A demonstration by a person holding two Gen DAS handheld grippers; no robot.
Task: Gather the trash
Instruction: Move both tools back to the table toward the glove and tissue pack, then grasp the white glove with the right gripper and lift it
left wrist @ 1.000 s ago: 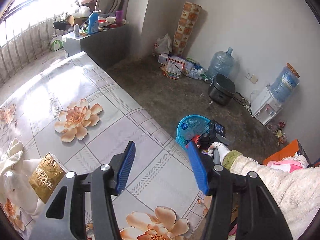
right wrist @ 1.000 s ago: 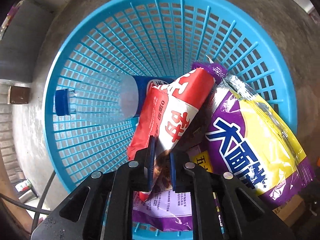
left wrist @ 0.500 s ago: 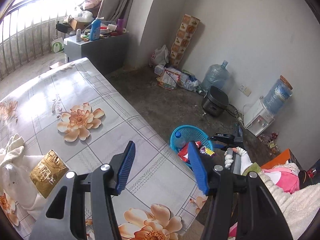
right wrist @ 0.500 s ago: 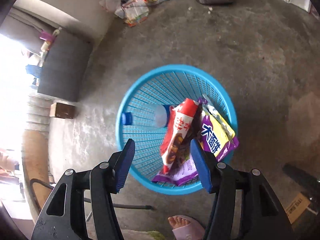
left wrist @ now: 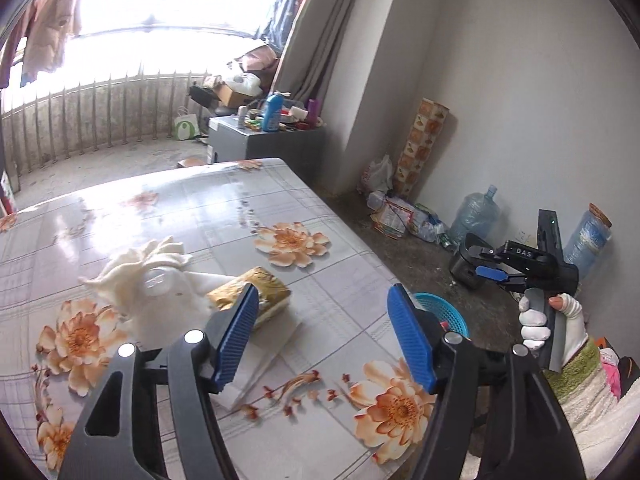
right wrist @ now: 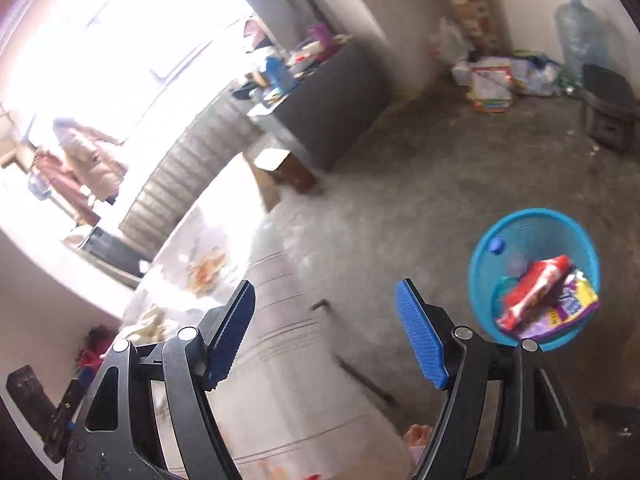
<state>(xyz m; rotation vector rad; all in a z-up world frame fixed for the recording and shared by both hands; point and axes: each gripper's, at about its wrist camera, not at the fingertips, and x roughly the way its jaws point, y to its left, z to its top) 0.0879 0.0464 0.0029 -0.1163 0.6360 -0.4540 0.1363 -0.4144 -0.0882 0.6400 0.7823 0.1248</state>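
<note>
left gripper (left wrist: pixel 320 336): jaws just widened, empty, over floral table (left wrist: pixel 200 216) | gold snack packet (left wrist: pixel 256 292): at its 11 o'clock | right gripper (right wrist: pixel 326 330): just spread, empty | blue mesh plastic basket (right wrist: pixel 536 216) holding wrappers: 2 o'clock, on floor

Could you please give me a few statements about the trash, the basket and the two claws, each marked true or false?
1. The blue basket stands on the floor. True.
2. The red wrapper is clamped in the right claw. False: it lies in the basket, and the claw's jaws, which have just been opening, hold nothing.
3. A gold packet lies on the flowered table. True.
4. The left claw grips the gold packet. False: its jaws have just been opening and stand empty.
</note>
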